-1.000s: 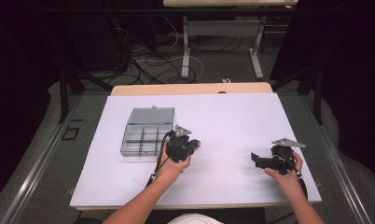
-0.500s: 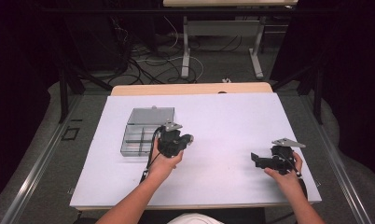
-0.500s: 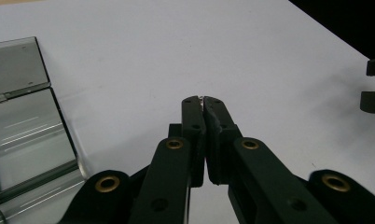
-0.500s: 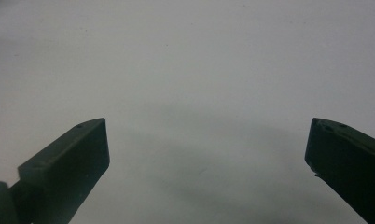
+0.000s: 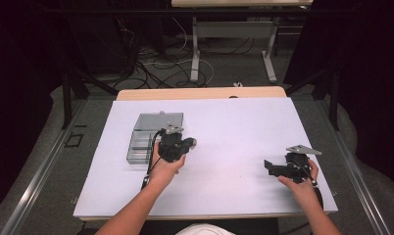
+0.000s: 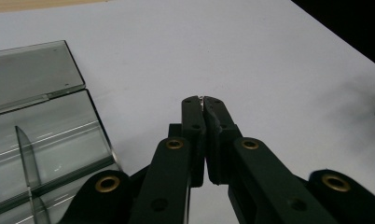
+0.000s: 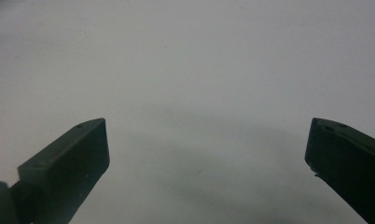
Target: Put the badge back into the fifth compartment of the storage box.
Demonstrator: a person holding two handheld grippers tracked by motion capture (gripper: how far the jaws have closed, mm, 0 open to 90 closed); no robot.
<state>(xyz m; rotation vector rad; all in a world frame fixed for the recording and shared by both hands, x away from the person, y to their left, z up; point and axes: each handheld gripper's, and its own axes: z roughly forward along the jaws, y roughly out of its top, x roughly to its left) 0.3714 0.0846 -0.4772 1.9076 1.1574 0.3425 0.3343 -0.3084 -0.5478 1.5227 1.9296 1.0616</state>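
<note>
Evidently the step in hand was carrying a very small part to the clear plastic compartment box (image 5: 153, 139), which lay open on the white table (image 5: 234, 127) with its lid folded back on the far side. The left gripper (image 6: 204, 99) hung just beside the box's right edge, jaws pressed together, with a tiny pale glint pinched at the very tips; what that sliver was could not be told, and it may have been only a highlight. The box's nearest compartment, with one upright divider, lay just left of the jaws in the left gripper view. Judged from this, the next move called for swinging the tips left over the box wall, lowering them into a compartment and parting the jaws. The right gripper (image 5: 276, 168) rested well apart from the box, near the table's right edge, its jaws spread wide over bare surface and holding nothing. Nothing stood between the left gripper and the box; only the box's own wall and divider needed clearing.
</note>
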